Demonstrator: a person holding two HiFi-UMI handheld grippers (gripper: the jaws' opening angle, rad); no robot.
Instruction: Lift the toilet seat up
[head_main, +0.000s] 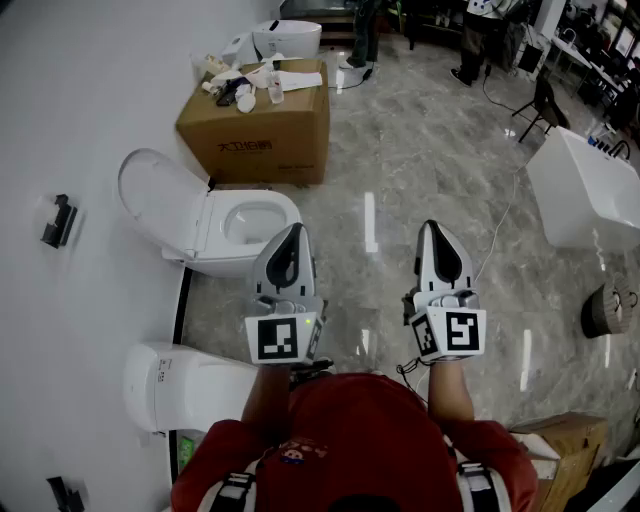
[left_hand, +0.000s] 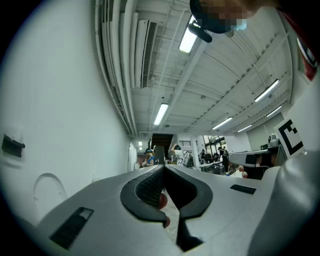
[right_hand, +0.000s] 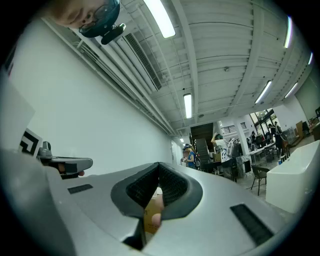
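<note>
While both claws hover short of the toilet (head_main: 235, 262), I read the toilet seat (head_main: 216, 222) as lying flat on the bowl, with the lid (head_main: 152, 188) already tipped up on the toilet's wall side. The left gripper (head_main: 292, 235) hangs just beside the bowl's front edge, jaws pressed together on nothing. The right gripper (head_main: 433, 232), farther out from the toilet over the marble floor (head_main: 400, 150), is likewise pinched closed and empty (its own view confirms it). Trouble from here, as I judge it: closed jaws cannot take the seat's thin rim, so a push in now would skate off the glazed surface. A shallow bite risks the seat slipping free halfway and slamming down. A second toilet (head_main: 180, 385), lid closed, sits on the near side of the first, and I could drift toward the wrong one.
</note>
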